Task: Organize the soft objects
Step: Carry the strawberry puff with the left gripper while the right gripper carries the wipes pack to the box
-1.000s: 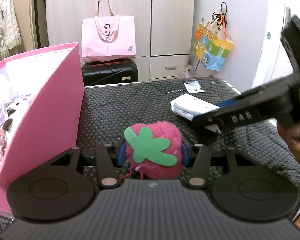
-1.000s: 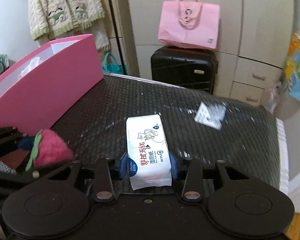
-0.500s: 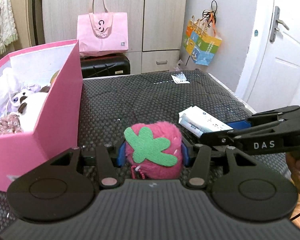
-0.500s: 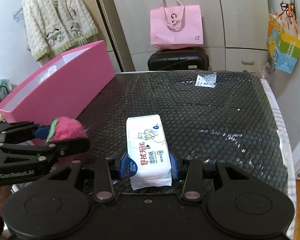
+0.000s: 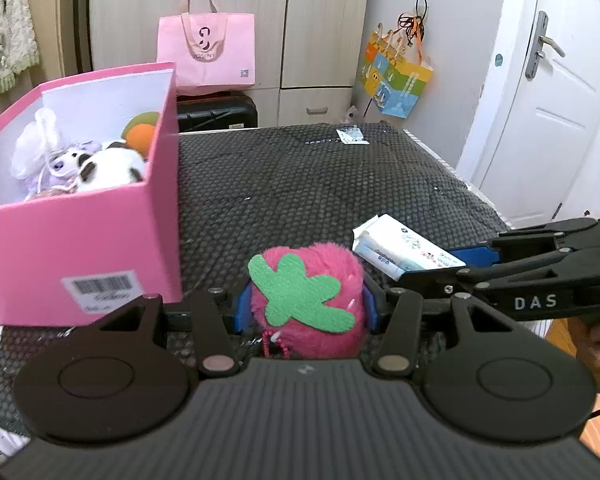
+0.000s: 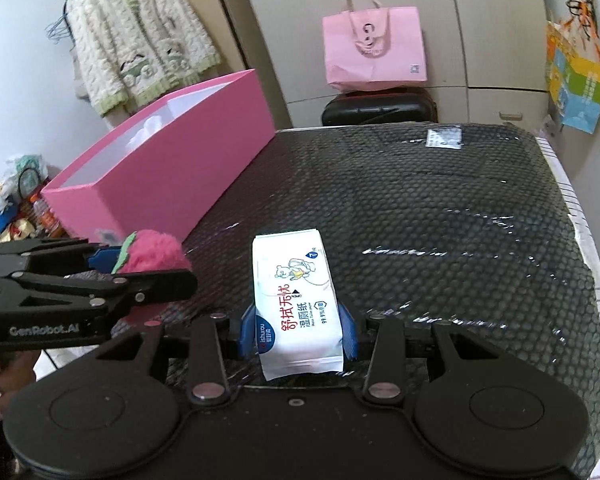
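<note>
My left gripper (image 5: pixel 305 307) is shut on a pink plush strawberry (image 5: pixel 306 300) with a green felt leaf, held above the black mat. My right gripper (image 6: pixel 298 332) is shut on a white wet-wipe pack (image 6: pixel 294 300), also held above the mat. The pack also shows in the left wrist view (image 5: pixel 404 252), to the right of the strawberry. The strawberry also shows in the right wrist view (image 6: pixel 152 250), at the left. A pink box (image 5: pixel 80 240) stands to the left and holds several plush toys (image 5: pixel 108 164).
A black textured mat (image 6: pixel 440 220) covers the table. A small white packet (image 5: pixel 352 135) lies at its far edge. A pink tote bag (image 5: pixel 206 54) on a black suitcase (image 5: pixel 216 112) stands beyond. A white door (image 5: pixel 548 92) is on the right.
Both grippers have risen and pulled back with their objects still held. The left view now looks down into the pink box, so more of the toys inside shows.
</note>
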{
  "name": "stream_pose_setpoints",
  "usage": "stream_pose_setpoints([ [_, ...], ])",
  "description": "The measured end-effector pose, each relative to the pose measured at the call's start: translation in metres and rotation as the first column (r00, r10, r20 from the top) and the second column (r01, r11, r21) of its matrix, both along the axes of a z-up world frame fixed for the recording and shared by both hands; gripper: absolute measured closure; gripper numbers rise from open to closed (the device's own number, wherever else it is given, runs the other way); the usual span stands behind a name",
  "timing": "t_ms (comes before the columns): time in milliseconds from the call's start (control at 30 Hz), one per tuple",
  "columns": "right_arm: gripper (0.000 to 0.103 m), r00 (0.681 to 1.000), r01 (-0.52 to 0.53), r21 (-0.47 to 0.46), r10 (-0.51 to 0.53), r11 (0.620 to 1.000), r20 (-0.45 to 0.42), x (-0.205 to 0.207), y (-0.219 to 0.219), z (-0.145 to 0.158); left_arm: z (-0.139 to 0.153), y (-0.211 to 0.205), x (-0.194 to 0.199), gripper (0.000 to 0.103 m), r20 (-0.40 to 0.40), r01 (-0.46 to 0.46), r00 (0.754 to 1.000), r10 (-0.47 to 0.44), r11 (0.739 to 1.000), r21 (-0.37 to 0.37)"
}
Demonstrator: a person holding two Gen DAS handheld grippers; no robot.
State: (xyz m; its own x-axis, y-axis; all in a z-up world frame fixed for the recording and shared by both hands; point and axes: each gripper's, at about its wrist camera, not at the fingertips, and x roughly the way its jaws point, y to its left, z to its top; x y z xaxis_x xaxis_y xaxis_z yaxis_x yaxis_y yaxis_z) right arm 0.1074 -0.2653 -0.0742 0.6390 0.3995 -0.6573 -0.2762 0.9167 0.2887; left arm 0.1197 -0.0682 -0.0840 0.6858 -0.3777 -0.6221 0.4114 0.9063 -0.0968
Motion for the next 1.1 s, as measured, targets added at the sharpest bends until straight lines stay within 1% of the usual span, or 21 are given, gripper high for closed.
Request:
stream_pose_setpoints([
  [100, 0.056, 1.0, -0.029, 0.001, 0.029, 1.0, 0.003, -0.007, 0.008, 0.007, 0.003, 0.01, -0.006, 0.053, -0.008, -0.002, 1.0, 0.002, 1.0, -0.006],
  [133, 0.056, 0.999, -0.05, 0.015, 0.05, 0.999, 0.003, -0.007, 0.01, 0.01, 0.004, 0.015, -0.007, 0.053, -0.018, -0.004, 1.0, 0.003, 1.0, -0.009],
  [233, 0.056, 0.996, -0.09, 0.024, 0.09, 0.996, -0.003, -0.006, 0.013, 0.02, 0.01, 0.032, -0.007, 0.053, -0.082, 0.014, 0.996, -0.018, 0.999, -0.043],
  [300, 0.056, 0.994, -0.112, 0.021, 0.112, 0.993, -0.003, -0.009, 0.016, 0.028, 0.015, 0.044, -0.009, 0.053, -0.101, 0.026, 0.994, -0.031, 0.998, -0.048],
  [433, 0.056, 0.986, -0.167, 0.043, 0.168, 0.985, -0.014, -0.012, 0.022, 0.042, 0.023, 0.064, -0.02, 0.053, -0.066, 0.011, 0.998, -0.01, 1.0, 0.009],
  [467, 0.056, 0.984, -0.178, 0.051, 0.179, 0.983, -0.019, -0.013, 0.024, 0.045, 0.024, 0.071, -0.021, 0.053, -0.07, 0.008, 0.998, -0.007, 1.0, 0.011],
  [533, 0.056, 0.98, -0.193, 0.062, 0.195, 0.979, -0.027, -0.012, 0.028, 0.05, 0.029, 0.084, -0.024, 0.053, -0.079, 0.009, 0.997, -0.009, 1.0, -0.003],
  [600, 0.056, 0.979, -0.199, 0.07, 0.201, 0.978, -0.031, -0.01, 0.034, 0.054, 0.036, 0.094, -0.026, 0.053, -0.071, 0.013, 0.997, -0.014, 1.0, -0.016],
  [700, 0.057, 0.977, -0.208, 0.085, 0.211, 0.974, -0.019, -0.003, 0.043, 0.062, 0.05, 0.111, -0.027, 0.053, -0.033, 0.025, 0.999, -0.026, 0.999, -0.04],
  [800, 0.057, 0.976, -0.219, 0.09, 0.219, 0.972, 0.007, 0.004, 0.052, 0.067, 0.06, 0.124, -0.024, 0.053, 0.015, 0.006, 1.0, -0.006, 1.0, -0.025],
  [1000, 0.058, 0.974, -0.227, 0.059, 0.224, 0.972, 0.044, 0.028, 0.076, 0.079, 0.074, 0.142, -0.01, 0.053, 0.058, -0.016, 0.998, 0.018, 1.0, -0.027],
  [1100, 0.058, 0.97, -0.24, 0.045, 0.237, 0.97, 0.051, 0.04, 0.086, 0.092, 0.083, 0.149, -0.004, 0.053, 0.064, -0.01, 0.998, 0.013, 0.999, -0.041],
])
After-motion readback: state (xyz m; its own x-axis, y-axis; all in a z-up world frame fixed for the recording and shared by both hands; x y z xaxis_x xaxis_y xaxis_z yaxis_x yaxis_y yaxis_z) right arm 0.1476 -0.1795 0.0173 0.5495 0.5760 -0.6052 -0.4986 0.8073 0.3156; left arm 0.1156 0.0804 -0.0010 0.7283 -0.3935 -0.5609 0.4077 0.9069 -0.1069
